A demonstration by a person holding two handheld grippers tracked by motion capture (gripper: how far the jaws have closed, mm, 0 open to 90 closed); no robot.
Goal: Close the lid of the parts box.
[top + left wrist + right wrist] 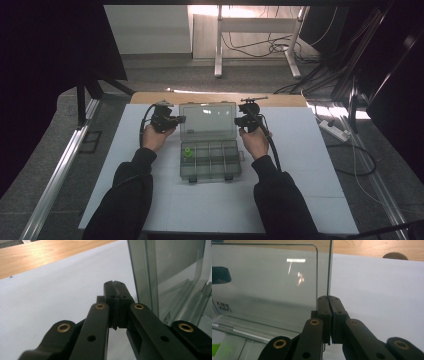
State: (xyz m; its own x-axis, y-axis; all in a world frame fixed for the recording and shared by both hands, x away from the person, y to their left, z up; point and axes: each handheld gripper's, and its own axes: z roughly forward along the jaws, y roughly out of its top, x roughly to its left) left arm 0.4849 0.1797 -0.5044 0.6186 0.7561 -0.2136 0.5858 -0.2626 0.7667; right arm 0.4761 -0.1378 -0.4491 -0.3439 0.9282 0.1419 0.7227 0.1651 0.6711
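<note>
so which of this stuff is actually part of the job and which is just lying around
In the job:
- clear organizer box, open
- its lid, standing up
- left gripper, shut, beside the lid's edge
- right gripper, shut on the lid's edge
- green part in a compartment

Lying about:
- white table cover
- floor cables
- power strip

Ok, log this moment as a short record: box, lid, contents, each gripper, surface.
box: clear compartment box lying open on the white table
lid: lid raised behind the tray
contents: one green piece in a left compartment
left gripper: left gripper jaws shut, beside the lid's left edge; contact cannot be told
right gripper: right gripper jaws shut at the lid's right edge; the thin edge seems to run in between the tips
surface: wooden strip along the table's far edge
</note>
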